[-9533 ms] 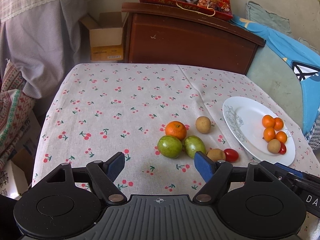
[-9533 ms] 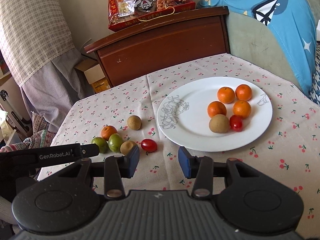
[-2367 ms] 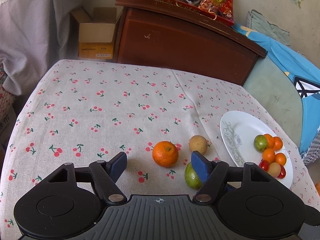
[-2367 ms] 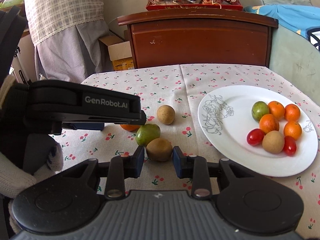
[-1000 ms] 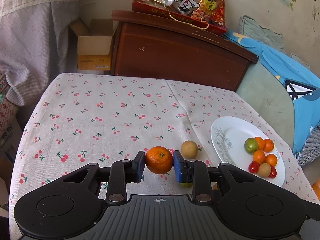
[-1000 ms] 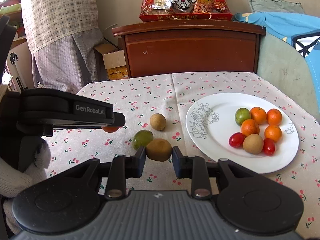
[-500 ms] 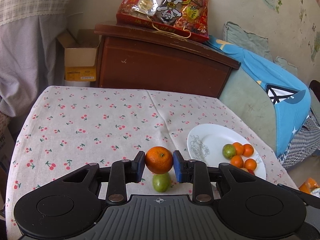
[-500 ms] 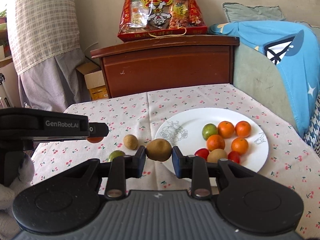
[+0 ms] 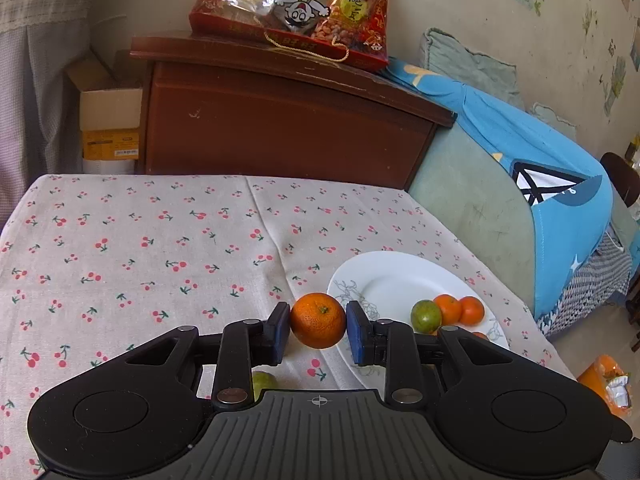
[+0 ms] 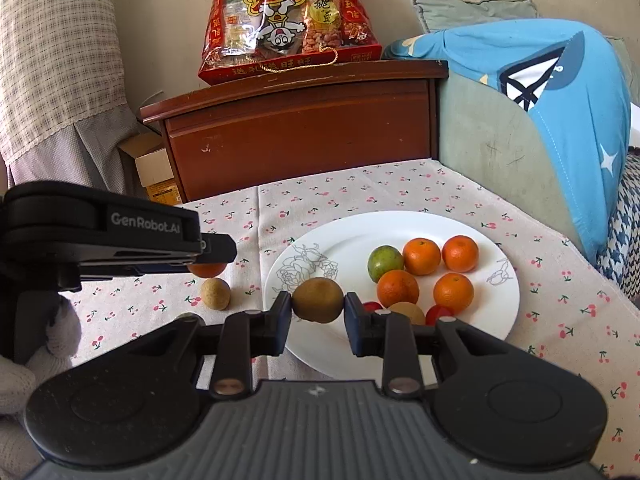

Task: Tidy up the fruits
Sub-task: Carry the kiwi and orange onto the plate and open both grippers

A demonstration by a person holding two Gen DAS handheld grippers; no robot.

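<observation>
My left gripper (image 9: pixel 318 326) is shut on an orange (image 9: pixel 318 321) and holds it in the air near the left rim of the white plate (image 9: pixel 384 280). My right gripper (image 10: pixel 317 312) is shut on a brown kiwi (image 10: pixel 317 300) and holds it above the plate's (image 10: pixel 344 344) near left part. On the plate lie a green fruit (image 10: pixel 385 263), several small oranges (image 10: pixel 421 256), cherry tomatoes (image 10: pixel 439 313) and a brown fruit (image 10: pixel 407 312). A green fruit (image 9: pixel 264 382) lies on the cloth under my left gripper. A small tan fruit (image 10: pixel 215 294) lies on the cloth left of the plate.
The table has a cherry-print cloth (image 9: pixel 140 240). A dark wooden cabinet (image 9: pixel 280 120) with a red snack bag (image 9: pixel 296 4) stands behind it. A sofa with a blue cloth (image 9: pixel 540 184) is at the right. A cardboard box (image 9: pixel 110 120) sits at the back left.
Both grippers, each with its fruit, have risen and moved right toward the plate. The kiwi is now over the plate; the orange is near its left rim.
</observation>
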